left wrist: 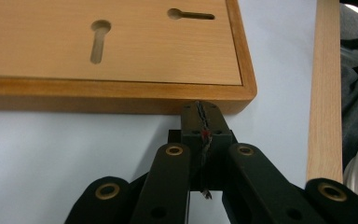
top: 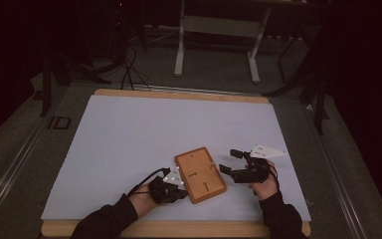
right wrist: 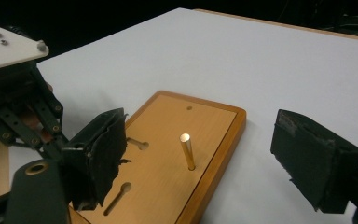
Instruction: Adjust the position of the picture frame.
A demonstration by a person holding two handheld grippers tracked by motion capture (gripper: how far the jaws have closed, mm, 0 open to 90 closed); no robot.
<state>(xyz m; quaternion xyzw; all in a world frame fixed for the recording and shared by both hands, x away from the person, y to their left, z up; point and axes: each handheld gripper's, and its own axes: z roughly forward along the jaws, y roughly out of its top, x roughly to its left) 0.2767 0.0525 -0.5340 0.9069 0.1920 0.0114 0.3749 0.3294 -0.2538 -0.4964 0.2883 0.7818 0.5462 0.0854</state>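
A wooden board (top: 200, 174) lies on the white table (top: 129, 144), near its near edge, between the two grippers. The left gripper (left wrist: 200, 109) has its jaws pressed together with nothing between them, tips touching the board's left rim. The right gripper (top: 230, 162) stands wide open and empty just right of the board. A brass peg (right wrist: 187, 150) stands upright in the board, beside two keyhole slots (right wrist: 118, 197).

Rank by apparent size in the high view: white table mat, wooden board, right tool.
1. white table mat
2. wooden board
3. right tool, though it sits higher, nearer the camera, so the comparison is less sure.
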